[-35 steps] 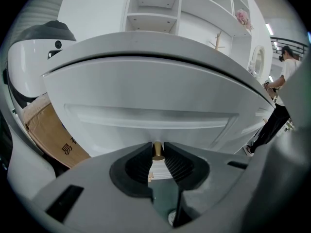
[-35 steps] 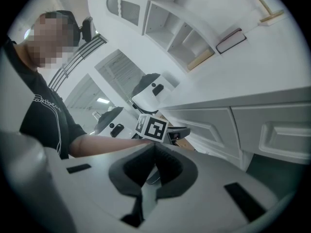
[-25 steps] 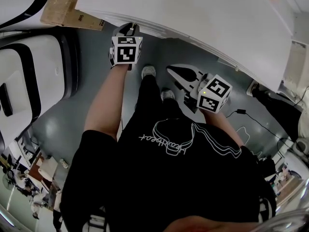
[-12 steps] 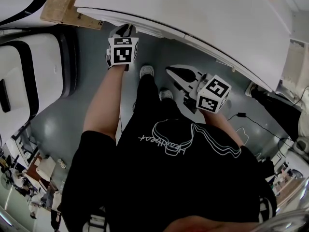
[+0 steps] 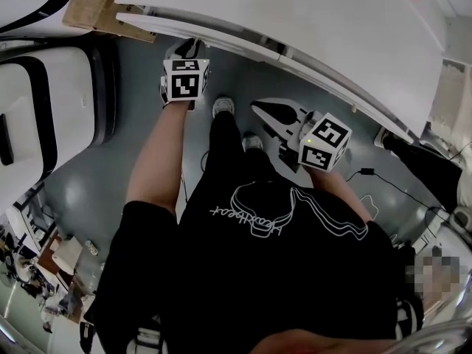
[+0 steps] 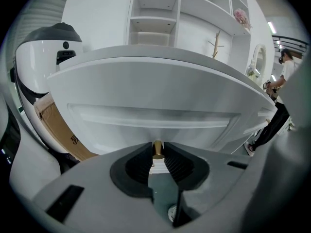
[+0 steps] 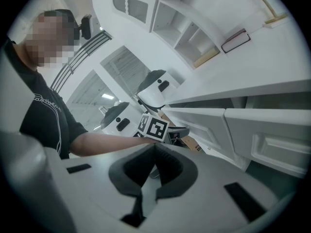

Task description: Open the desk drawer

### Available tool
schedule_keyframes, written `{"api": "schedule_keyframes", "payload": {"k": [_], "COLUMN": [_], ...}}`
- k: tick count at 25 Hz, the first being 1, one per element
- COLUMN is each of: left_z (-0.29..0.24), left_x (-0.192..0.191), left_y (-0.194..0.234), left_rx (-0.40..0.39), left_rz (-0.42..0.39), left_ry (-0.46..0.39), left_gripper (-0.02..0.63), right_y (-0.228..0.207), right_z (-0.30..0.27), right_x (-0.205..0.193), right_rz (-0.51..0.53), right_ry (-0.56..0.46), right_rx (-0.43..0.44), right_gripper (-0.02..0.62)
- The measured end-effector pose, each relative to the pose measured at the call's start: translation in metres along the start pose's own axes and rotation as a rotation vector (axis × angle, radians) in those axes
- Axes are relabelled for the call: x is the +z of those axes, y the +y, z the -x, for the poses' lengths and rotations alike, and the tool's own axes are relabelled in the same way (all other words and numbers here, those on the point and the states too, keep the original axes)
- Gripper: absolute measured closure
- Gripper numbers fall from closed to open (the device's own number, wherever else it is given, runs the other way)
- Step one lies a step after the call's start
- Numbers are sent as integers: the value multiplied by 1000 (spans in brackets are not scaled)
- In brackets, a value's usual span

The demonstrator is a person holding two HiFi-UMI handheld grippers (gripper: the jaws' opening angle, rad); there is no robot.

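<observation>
The desk drawer [image 6: 150, 113] stands a little way out from under the white desktop [image 5: 295, 13], and its inside seems hidden in every view. The left gripper [image 6: 157, 155] pinches the drawer's brass knob [image 6: 157, 148]. The right gripper [image 7: 154, 148] (jaws pressed together, nothing between them) hangs apart, above the person's shoes [image 5: 223, 107]. A cardboard box [image 6: 58, 130] sits just beside the desk.

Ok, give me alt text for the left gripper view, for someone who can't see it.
The left gripper is closed on a small brass knob on a white drawer front, just under the white desk top. Brown cardboard shows at lower left, and white shelving stands behind.
</observation>
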State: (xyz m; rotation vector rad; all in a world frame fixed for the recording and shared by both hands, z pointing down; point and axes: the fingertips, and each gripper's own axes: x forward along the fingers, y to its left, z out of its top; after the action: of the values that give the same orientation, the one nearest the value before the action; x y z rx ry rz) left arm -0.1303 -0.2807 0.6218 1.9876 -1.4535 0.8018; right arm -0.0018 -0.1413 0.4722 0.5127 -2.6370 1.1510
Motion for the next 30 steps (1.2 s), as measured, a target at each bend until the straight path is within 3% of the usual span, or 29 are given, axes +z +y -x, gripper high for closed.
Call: {"api": "schedule_keyframes", "payload": {"k": [30], "left_z": [67], "left_x": [-72], "left_y": [-4], "left_rx": [63], "left_rz": [26], "left_ry": [-6], "left_gripper": [530], "right_y": [49], "right_z": [4], "right_x": [-37], "right_rz": [74], "right_ry": [58], "right_rx": [88], "right_gripper": [589]}}
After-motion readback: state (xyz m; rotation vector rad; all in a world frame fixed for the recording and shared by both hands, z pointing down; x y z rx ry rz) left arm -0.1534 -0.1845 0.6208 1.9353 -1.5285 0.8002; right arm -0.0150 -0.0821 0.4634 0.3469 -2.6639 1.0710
